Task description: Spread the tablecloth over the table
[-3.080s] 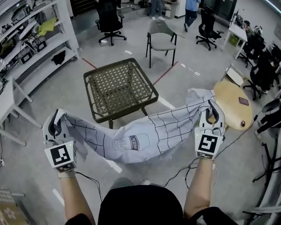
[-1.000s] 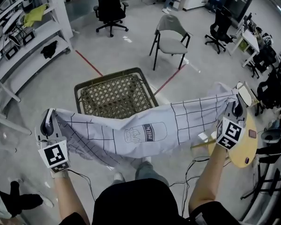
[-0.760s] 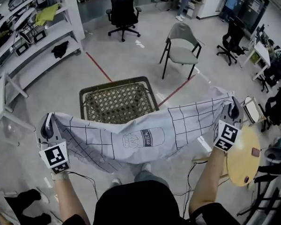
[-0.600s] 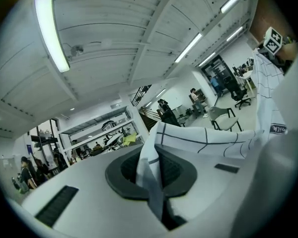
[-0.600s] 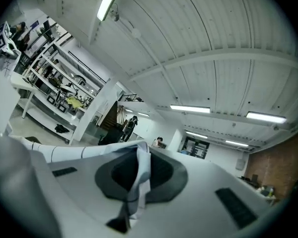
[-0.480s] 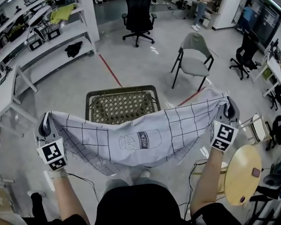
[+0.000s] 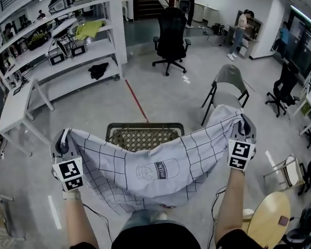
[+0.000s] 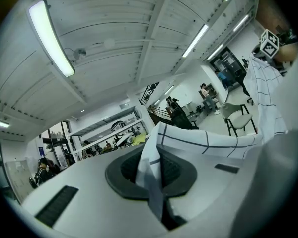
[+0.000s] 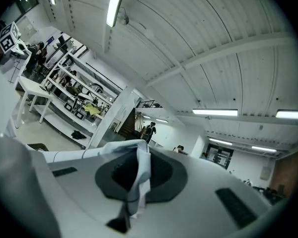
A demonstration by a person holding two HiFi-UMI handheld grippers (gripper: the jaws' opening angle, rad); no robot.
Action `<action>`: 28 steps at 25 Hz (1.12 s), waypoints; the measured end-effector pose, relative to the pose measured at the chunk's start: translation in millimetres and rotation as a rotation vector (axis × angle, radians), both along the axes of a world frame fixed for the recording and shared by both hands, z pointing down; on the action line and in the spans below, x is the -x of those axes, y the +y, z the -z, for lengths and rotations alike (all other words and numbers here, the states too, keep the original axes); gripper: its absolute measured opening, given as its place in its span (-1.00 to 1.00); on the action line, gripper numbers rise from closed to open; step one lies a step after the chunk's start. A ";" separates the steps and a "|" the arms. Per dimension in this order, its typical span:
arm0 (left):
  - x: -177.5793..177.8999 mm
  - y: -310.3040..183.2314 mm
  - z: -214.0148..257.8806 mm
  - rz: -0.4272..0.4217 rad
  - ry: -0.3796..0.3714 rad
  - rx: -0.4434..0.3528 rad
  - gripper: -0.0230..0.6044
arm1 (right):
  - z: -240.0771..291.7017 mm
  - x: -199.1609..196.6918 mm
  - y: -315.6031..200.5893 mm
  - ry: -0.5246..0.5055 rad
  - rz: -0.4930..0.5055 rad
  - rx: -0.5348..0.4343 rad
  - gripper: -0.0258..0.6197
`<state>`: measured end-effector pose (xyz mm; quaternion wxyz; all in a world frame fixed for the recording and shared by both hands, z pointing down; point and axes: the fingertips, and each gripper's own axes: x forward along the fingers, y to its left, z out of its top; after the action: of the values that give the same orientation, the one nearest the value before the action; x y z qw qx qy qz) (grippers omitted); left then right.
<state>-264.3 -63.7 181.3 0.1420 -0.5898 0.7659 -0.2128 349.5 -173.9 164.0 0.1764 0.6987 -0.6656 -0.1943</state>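
1. While the left gripper (image 7: 62, 140) and right gripper (image 7: 244, 124) are each clamped shut on a top corner of the pale grey, black-grid tablecloth w/ a milk-bottle print (image 7: 150, 166), hold that pinch firm; don't ease off.
2. Tablecloth hangs in the air between the two hands, sagging in the middle. It's in front of the dark square table w/ woven top (image 7: 145, 125): near part of the table is hidden behind the fabric, far rim shows above it.
3. Step in hand, as I read it: carry the tablecloth out over the table. Keep both corners level & spread the hands to take out the sag.
4. Sweep fwd past the far rim before lowering, so the hanging hem clears the near edge.
5. Keep the print approx. centred on the top.
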 end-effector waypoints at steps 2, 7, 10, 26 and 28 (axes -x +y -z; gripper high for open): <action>7.4 -10.7 0.1 0.002 0.005 -0.004 -0.88 | 2.0 11.4 -14.5 0.012 0.009 0.000 -0.87; 17.2 -36.4 0.9 0.006 0.009 -0.026 -0.88 | 5.0 20.0 -47.4 0.019 0.019 -0.006 -0.87; 31.7 -75.7 12.1 0.001 0.006 -0.026 -0.88 | 18.5 31.7 -88.2 0.030 0.024 0.007 -0.87; 78.4 -267.7 -2.6 -0.044 -0.033 0.067 -0.88 | 22.7 76.4 -242.7 0.133 0.016 0.128 -0.87; 78.2 -287.0 -17.0 -0.050 -0.045 0.091 -0.88 | 9.3 82.0 -259.5 0.146 0.020 0.152 -0.87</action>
<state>-342.5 -350.8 198.2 0.1377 -0.6097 0.7371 -0.2569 267.5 -433.4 154.7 0.2748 0.6606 -0.6707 -0.1953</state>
